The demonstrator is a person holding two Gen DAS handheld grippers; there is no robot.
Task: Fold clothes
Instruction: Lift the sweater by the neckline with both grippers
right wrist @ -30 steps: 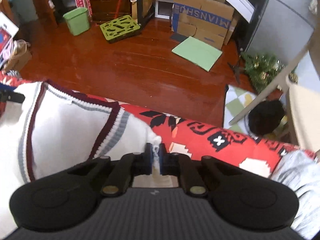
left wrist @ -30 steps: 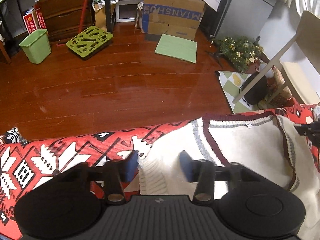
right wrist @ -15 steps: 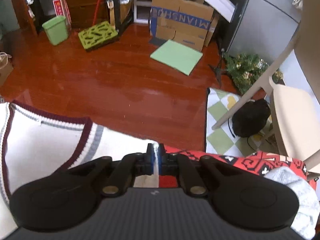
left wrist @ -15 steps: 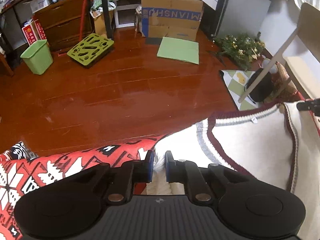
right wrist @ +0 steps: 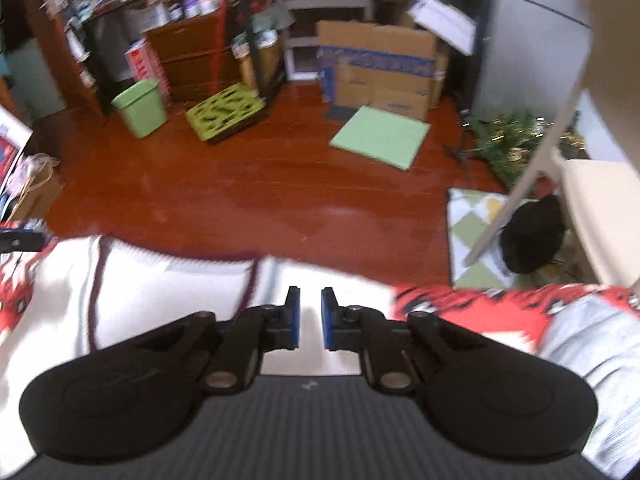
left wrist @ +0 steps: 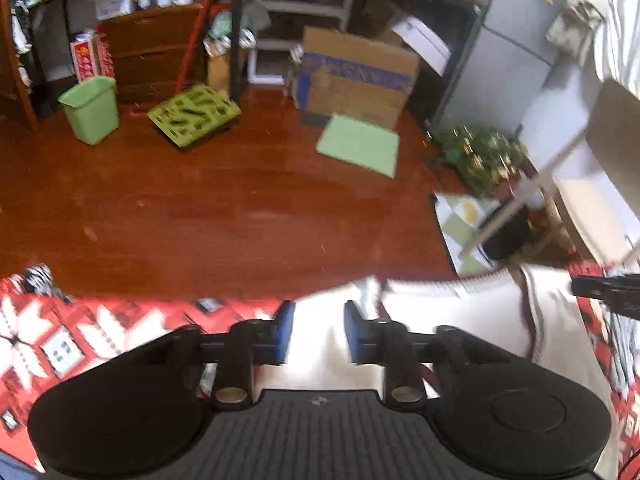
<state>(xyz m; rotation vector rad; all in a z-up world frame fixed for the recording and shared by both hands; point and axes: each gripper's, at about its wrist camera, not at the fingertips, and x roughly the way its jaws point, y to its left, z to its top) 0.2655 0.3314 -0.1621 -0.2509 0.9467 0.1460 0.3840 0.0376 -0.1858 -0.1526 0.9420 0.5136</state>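
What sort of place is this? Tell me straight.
Probably a lived-in room at home: glossy reddish wooden floor, brown cardboard boxes against cluttered shelves, and a red patterned blanket under the cream knitted vest being folded.

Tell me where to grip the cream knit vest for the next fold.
Grip the cream knit vest at its shoulder edges beside the maroon-trimmed neckline, coming from above: it lies flat on the red patterned blanket, so only edges can be pinched.

We cannot read any text; the blue print on the cardboard box (right wrist: 378, 66) is too blurred.
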